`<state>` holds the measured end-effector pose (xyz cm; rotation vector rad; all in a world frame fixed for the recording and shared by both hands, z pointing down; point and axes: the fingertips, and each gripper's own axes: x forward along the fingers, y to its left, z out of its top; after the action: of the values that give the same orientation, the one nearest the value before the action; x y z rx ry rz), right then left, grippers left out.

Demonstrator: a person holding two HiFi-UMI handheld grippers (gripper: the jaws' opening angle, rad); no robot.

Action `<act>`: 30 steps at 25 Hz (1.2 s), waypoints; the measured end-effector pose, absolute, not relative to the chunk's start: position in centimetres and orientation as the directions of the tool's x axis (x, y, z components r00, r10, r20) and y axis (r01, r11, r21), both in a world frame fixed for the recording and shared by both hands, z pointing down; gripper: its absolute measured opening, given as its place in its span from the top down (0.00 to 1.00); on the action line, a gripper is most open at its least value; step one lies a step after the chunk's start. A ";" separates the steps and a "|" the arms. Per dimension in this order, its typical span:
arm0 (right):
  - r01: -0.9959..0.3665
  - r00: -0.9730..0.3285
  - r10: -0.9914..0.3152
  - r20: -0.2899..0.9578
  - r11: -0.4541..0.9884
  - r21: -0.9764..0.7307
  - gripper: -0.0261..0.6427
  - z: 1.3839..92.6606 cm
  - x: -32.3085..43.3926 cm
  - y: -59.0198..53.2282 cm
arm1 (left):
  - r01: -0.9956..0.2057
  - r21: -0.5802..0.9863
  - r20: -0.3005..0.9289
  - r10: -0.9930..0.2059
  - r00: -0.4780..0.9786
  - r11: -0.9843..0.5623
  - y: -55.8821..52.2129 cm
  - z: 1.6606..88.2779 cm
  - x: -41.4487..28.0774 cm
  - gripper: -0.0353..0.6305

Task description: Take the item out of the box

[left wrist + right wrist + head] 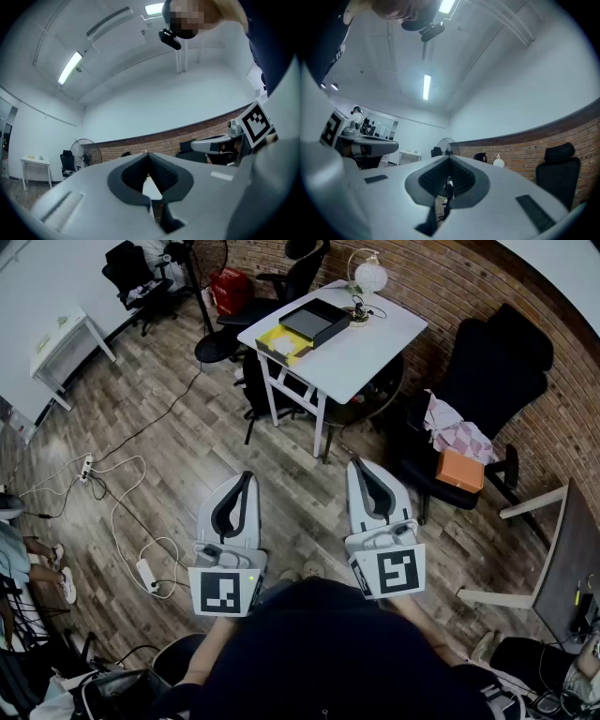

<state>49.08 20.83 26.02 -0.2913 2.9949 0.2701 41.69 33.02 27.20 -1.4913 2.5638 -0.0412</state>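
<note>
A black open box (314, 322) lies on the white table (375, 343) across the room, with a yellow item (281, 341) beside its left end. Both grippers are held low and close to my body, far short of the table, pointing toward it. My left gripper (247, 476) is shut, its jaws meeting at the tip with nothing between them. My right gripper (360, 465) is shut and empty too. The left gripper view shows the left gripper (147, 154) aimed up at the brick wall and ceiling. In the right gripper view the right gripper (450, 159) points the same way.
A globe lamp (369, 277) stands at the table's far end. A black chair (469, 442) at the right carries a patterned cloth and an orange object (460, 471). Cables and a power strip (147, 573) lie on the wooden floor at left. A small white table (66, 341) stands far left.
</note>
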 end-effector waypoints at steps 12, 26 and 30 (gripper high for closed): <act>-0.165 -0.981 -0.144 -0.131 0.972 0.168 0.94 26.7 49.7 19.3 | -0.852 -0.162 -0.174 -0.864 -0.472 0.498 30.9 26.7 43.1 0.93; -0.167 -0.983 -0.154 -0.097 0.975 0.149 0.82 28.1 45.2 16.6 | -0.840 -0.120 -0.161 -0.845 -0.510 0.530 29.2 27.8 38.5 0.93; -0.166 -0.985 -0.156 -0.078 0.975 0.145 0.82 28.6 41.5 14.9 | -0.849 -0.117 -0.142 -0.855 -0.499 0.516 27.2 28.4 35.2 0.93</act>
<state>41.50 14.92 28.64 -0.2493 3.0562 0.2326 35.19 27.16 28.36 -1.4616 2.5723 -0.0474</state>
